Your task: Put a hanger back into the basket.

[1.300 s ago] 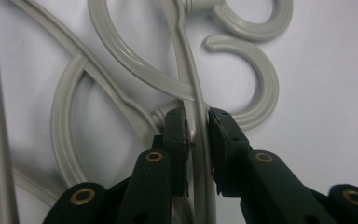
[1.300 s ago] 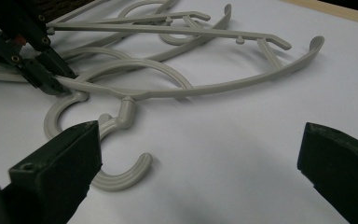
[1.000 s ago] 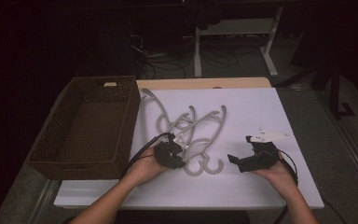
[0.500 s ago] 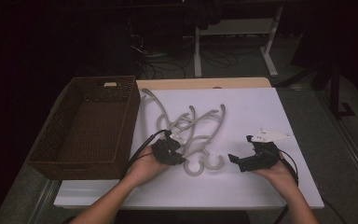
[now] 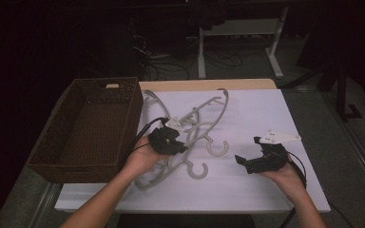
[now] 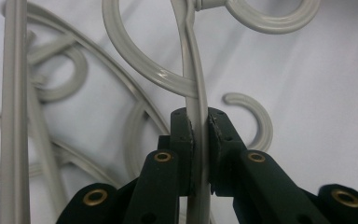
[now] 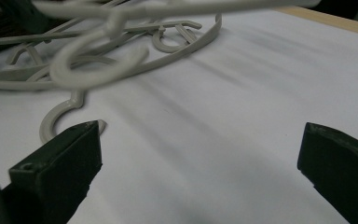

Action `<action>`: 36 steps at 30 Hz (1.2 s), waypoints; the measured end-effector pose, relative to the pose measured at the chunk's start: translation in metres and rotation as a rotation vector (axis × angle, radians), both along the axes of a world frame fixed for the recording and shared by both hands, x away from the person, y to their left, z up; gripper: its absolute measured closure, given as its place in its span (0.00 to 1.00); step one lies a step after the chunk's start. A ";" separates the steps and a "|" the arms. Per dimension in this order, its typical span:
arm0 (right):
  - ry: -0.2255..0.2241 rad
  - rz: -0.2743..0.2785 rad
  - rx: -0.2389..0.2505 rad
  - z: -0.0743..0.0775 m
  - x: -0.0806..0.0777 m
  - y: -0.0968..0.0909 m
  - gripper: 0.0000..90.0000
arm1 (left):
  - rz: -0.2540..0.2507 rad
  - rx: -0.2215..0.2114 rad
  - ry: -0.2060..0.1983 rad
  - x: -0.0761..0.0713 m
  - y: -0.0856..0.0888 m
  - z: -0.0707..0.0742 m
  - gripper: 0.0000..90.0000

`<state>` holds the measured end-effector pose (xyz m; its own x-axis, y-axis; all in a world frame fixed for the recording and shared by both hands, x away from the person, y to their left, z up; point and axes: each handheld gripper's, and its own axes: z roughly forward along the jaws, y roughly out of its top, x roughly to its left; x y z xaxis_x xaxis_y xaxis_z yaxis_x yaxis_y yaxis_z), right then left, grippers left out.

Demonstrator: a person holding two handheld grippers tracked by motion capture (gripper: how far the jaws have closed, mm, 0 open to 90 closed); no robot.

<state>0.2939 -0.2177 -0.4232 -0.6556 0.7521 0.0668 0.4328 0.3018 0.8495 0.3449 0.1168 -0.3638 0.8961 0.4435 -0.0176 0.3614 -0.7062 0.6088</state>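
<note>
- High view puts the white table (image 5: pixel 266 190) before me, with the wicker basket (image 5: pixel 88 128) at its left edge and a tangle of grey plastic hangers (image 5: pixel 195 123) just beside the basket's right wall.
- I judge the step in hand as pulling one hanger free of that pile to put it in the basket, so I want to raise it slowly and watch for hooks catching on its neighbours.
- My left gripper (image 5: pixel 167 141) sits over the near end of the pile; in the left gripper view its jaws are pinched on the thin bar of a hanger (image 6: pixel 196 93), the bar running straight up between the pads (image 6: pixel 184 135).
- That grip looks narrow and on a slippery rod, so I would keep the squeeze firm and lift along the bar, not twist.
- My right gripper (image 5: pixel 256 161) rests well apart on bare table, jaws spread wide and holding nothing; I could use it to pin the other hangers down.
- One loose hook (image 5: pixel 198 170) lies near the lifted one; I would clear it first.
</note>
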 end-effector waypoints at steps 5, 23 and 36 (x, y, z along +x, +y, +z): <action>0.007 0.003 -0.003 -0.001 0.000 0.001 0.00 | -0.012 -0.019 -0.017 0.002 0.006 0.026 0.92; 0.010 0.000 -0.003 -0.001 0.001 0.000 0.00 | 0.068 -0.068 -0.047 0.014 0.097 0.084 0.92; 0.013 -0.015 -0.008 -0.002 0.002 0.000 0.00 | 0.195 -0.101 -0.045 0.003 0.188 0.081 0.92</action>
<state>0.2956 -0.2178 -0.4248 -0.6432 0.7626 0.0691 0.4482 0.3018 0.8415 0.3478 0.3049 -0.2827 0.7942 0.6068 -0.0324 0.4562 -0.5601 0.6915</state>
